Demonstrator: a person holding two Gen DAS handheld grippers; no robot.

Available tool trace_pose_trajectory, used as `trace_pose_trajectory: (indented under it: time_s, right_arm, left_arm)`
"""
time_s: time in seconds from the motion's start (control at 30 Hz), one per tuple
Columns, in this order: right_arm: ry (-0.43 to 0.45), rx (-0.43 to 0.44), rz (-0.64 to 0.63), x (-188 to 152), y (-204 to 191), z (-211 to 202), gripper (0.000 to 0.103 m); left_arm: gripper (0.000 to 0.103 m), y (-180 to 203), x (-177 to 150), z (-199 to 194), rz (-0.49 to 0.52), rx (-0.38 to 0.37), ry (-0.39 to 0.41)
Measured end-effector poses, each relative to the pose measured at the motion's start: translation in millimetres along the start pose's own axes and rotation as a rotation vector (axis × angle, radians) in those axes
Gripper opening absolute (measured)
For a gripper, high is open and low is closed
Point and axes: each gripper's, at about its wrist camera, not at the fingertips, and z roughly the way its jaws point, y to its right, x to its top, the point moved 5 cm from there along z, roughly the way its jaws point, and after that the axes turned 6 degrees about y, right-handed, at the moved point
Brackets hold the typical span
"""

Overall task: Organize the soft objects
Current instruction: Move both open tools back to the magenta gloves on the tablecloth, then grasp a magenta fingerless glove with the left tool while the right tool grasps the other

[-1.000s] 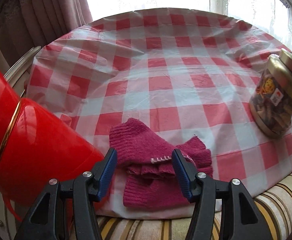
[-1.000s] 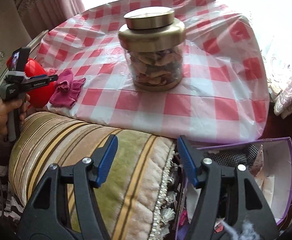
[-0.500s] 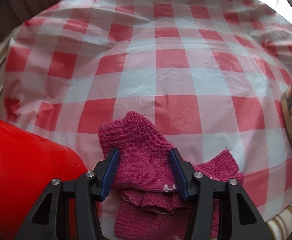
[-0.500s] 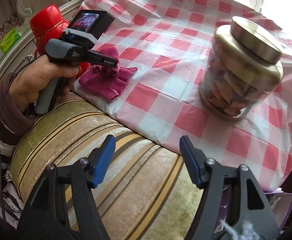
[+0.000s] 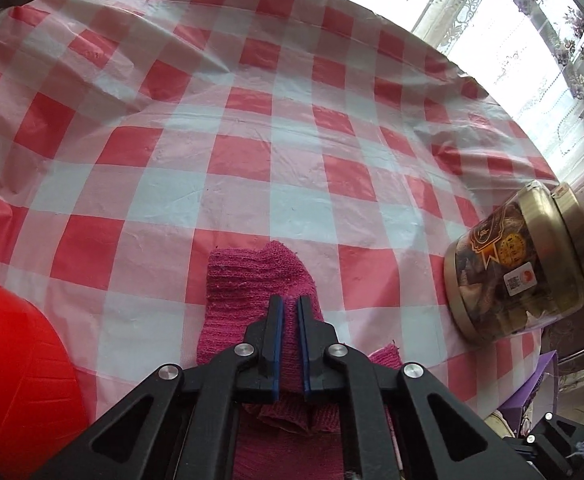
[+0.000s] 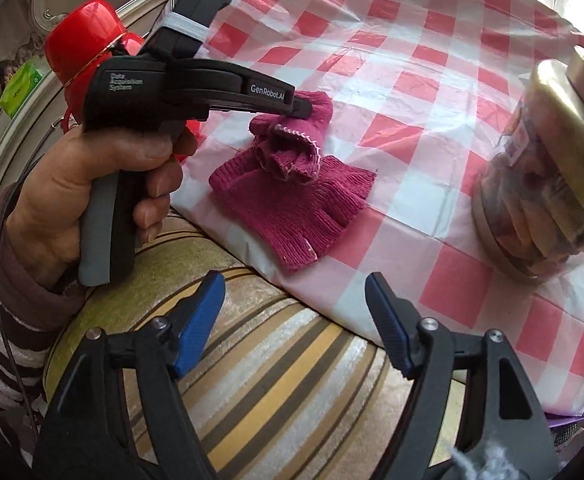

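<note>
A pair of magenta knit gloves lies near the front edge of the red-and-white checked tablecloth. My left gripper is shut on the upper glove, pinching its knit between the blue pads. In the right wrist view the left gripper holds that glove bunched up above the lower glove. My right gripper is open and empty over the striped cushion, short of the table.
A red thermos stands at the table's left, close to the gloves; it also shows in the left wrist view. A glass jar with a gold lid stands at the right. A purple box sits below the table's right edge.
My left gripper has moved onto the top glove and shut on it, lifting it into a bunch. My right gripper has come closer to the gloves, still open.
</note>
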Motion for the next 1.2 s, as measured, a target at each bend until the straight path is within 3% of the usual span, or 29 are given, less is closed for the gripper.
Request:
trace_pose_trajectory:
  time_s: [0.33,0.77,0.93,1.0,1.17,1.2]
  right_arm:
    - [-0.035,-0.012,-0.086,25,-21,50,0.077]
    - [-0.03,-0.011,-0.264,52,-40,98,0.081]
    - [-0.034,-0.011,-0.304,51,-39,105,0.08]
    - [-0.035,-0.011,-0.317,50,-39,107,0.071]
    - [-0.015,-0.058,-0.32,40,-42,102,0.031]
    - [-0.012,-0.054,-0.305,40,-40,100,0.027]
  left_arm:
    - [0.007,-12,29,-25,-0.038,-0.063,0.187]
    - [0.007,-30,22,-14,-0.006,0.031,0.196]
    - [0.007,-34,19,-8,-0.011,0.025,0.184]
    - [0.007,-35,19,-9,-0.013,0.025,0.188]
    - [0.007,-34,19,-10,-0.018,0.019,0.191]
    - [0.007,-34,19,-11,-0.02,0.016,0.191]
